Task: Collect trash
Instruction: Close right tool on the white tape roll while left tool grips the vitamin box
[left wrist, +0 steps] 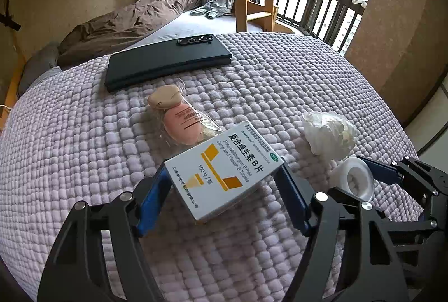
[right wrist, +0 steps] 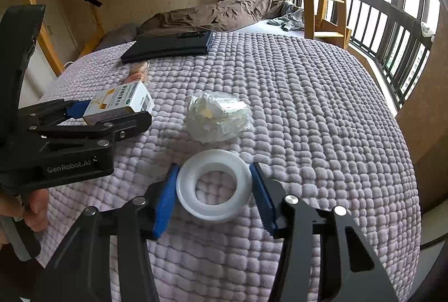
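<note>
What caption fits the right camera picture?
Right gripper straddles a white ring; left gripper holds a box.

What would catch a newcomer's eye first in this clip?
Probably the white and yellow vitamin box, held between the left claw pads over the lilac quilt. Next, the white tape ring lying flat between the open right claw pads, with a crumpled plastic wad just beyond it.
</note>
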Tool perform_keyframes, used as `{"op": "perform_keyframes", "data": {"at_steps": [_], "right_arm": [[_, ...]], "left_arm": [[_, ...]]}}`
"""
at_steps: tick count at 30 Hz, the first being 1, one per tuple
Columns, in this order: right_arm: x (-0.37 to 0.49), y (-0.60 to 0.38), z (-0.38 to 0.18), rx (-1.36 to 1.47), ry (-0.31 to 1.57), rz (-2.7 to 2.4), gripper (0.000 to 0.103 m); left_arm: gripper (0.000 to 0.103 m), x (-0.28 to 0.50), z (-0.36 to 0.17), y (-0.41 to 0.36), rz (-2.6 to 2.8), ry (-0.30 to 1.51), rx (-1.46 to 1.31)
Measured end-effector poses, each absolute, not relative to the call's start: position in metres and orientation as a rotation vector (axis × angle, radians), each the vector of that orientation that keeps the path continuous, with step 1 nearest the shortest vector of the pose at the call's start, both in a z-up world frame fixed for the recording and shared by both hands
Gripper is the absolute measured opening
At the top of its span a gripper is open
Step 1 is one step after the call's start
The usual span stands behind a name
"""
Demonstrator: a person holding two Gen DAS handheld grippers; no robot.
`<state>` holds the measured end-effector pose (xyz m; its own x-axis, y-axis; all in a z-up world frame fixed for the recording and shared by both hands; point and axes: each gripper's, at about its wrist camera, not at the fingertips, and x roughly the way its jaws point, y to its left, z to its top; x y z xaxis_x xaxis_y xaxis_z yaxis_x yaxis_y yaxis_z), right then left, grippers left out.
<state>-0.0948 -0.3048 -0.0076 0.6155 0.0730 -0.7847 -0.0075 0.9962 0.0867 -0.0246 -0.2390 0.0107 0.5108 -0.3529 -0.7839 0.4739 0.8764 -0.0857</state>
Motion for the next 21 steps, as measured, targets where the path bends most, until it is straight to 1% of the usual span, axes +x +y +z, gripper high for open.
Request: {"op": "perform_keyframes", "data": {"at_steps": [21], "right_arm": [[-0.125, -0.310, 0.005, 0.183, 0.920, 0.101, 0.050]], "left_arm": [[0.074, -0.052, 0.025, -0.220, -0.480, 0.909, 0.128]]}}
